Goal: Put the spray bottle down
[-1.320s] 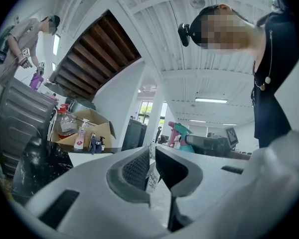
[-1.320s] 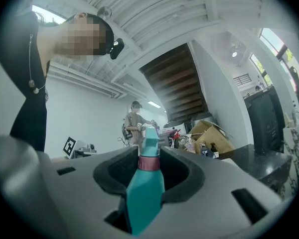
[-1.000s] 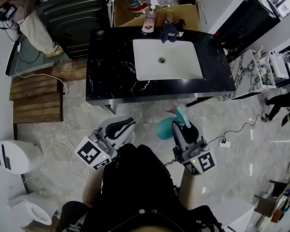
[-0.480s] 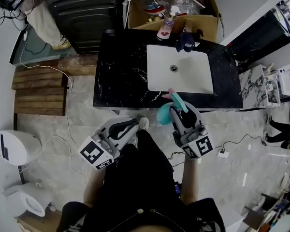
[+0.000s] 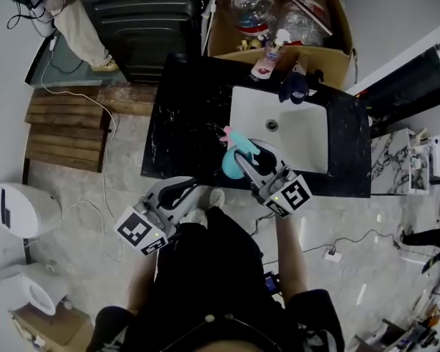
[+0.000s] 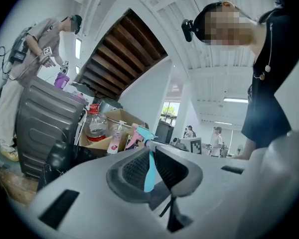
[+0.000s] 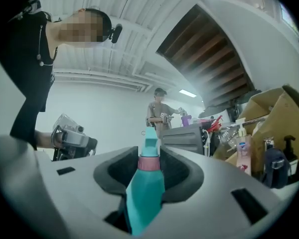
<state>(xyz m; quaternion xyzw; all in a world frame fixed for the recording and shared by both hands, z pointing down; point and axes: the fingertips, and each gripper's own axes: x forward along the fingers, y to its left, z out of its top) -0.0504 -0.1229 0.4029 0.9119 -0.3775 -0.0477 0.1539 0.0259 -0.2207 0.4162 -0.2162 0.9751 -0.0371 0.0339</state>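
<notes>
A teal spray bottle with a pink trigger is clamped between the jaws of my right gripper, which is shut on it. It hangs over the front part of the black marble counter, just left of the white sink. In the right gripper view the bottle stands upright between the pads. My left gripper is lower left, over the floor before the counter's front edge. Its jaws stand slightly apart, nothing between them. The bottle's spray head shows beyond them.
A dark faucet and a soap bottle stand behind the sink. A cardboard box with a water jug sits behind the counter, a black appliance to its left. Wooden slats lie left. Another person stands far left.
Both grippers have come forward to the counter. The right one carried the spray bottle from over the floor to over the counter's front, left of the sink. The left one trails behind.
</notes>
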